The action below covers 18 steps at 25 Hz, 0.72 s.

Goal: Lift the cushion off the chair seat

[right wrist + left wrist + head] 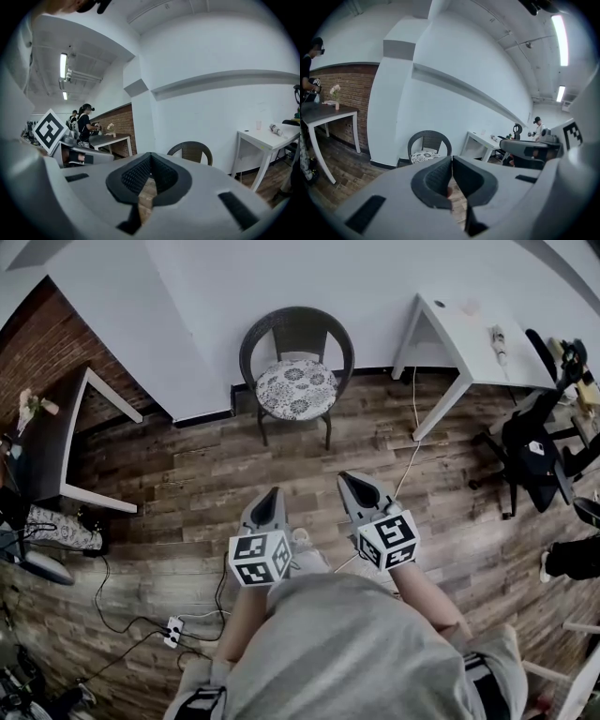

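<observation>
Cushion (pixel 296 388) well beyond left tool (pixel 273 493), right tool (pixel 350 480)

Cushion (pixel 296 388) on chair (pixel 296 334) seat

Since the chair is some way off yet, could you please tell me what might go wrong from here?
Both the left gripper and the right gripper are shut and empty; reaching the cushion like that, they may shove it. The chair wraps round the cushion, so jaws coming from the sides could catch it. A white cable trails over the floor by the right gripper and could snag a foot.
</observation>
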Tool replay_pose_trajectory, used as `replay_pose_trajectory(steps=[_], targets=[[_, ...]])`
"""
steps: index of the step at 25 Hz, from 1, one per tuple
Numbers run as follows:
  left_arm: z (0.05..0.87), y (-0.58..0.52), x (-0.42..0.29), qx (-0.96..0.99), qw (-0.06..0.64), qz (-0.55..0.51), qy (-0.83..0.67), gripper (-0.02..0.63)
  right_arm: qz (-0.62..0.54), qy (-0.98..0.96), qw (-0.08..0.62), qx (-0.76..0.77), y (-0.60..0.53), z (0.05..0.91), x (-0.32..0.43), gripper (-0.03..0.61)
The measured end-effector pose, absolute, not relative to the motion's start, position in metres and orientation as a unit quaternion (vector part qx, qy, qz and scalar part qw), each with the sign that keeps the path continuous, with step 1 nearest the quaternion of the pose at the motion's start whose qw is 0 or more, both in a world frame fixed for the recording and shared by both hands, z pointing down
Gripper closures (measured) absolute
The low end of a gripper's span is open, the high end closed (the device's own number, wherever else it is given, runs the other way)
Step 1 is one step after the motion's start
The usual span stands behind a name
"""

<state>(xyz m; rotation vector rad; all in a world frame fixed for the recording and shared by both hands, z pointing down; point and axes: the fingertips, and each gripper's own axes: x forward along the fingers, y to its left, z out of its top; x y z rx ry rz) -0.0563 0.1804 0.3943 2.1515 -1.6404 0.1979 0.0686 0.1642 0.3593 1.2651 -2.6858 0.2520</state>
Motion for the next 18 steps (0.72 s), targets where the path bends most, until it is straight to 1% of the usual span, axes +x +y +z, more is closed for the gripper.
replay_pose_trajectory(steps=[18], targets=[[0.397,0.022,-0.12,0.785,0.209,0.077,-0.578,0.604,0.079,-0.892,0.081,0.437,0.01,0.357,0.005,0.575]])
